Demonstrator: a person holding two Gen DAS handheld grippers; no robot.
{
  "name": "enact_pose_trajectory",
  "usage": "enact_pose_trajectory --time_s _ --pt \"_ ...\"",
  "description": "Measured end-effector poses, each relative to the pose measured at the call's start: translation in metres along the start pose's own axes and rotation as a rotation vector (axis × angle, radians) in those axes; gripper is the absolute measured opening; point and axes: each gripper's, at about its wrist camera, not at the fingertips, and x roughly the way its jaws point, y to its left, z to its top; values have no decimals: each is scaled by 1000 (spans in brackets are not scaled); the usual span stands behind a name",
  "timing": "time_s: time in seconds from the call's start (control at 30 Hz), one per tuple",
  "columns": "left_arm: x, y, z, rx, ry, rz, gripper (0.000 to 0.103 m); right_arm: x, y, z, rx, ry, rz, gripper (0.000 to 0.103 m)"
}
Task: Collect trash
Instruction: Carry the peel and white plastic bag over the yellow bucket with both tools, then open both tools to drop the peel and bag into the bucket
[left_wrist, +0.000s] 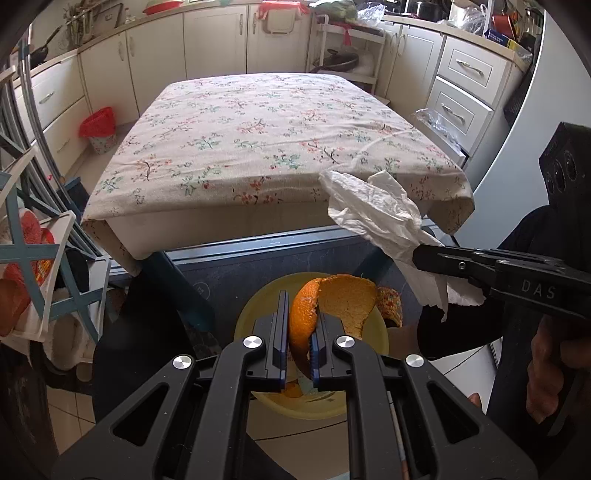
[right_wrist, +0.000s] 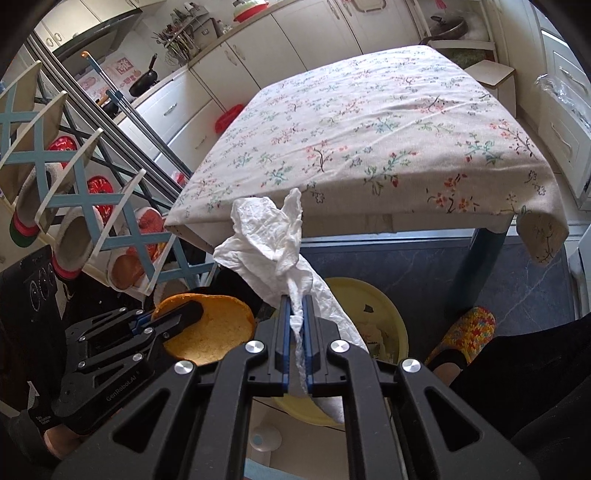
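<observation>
My left gripper (left_wrist: 300, 317) is shut on a large piece of orange peel (left_wrist: 332, 302), held just over a yellow bin (left_wrist: 251, 314) on the floor. In the right wrist view the same peel (right_wrist: 214, 332) shows at lower left, pinched by the left gripper (right_wrist: 192, 314). My right gripper (right_wrist: 296, 314) is shut on a crumpled white tissue (right_wrist: 269, 243), which sticks up past the fingers and also hangs below them, above the yellow bin (right_wrist: 384, 317). From the left wrist view the tissue (left_wrist: 373, 214) and the right gripper (left_wrist: 428, 258) come in from the right.
A table under a floral cloth (left_wrist: 258, 140) stands just beyond the bin. A shoe rack (right_wrist: 85, 206) with slippers is at the left. A foot in a knitted slipper (right_wrist: 469, 328) rests right of the bin. A red-lined small bin (left_wrist: 99, 129) sits by the cabinets.
</observation>
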Motion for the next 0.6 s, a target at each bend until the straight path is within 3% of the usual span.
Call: enact_pose_trajectory --time_s 0.43,0.6 --pt "11 0 -5 4 34 -4 9 15 3 -3 -12 69 -24 8" --pt "24 -2 -8 12 95 -3 11 27 4 -6 -14 126 -29 8"
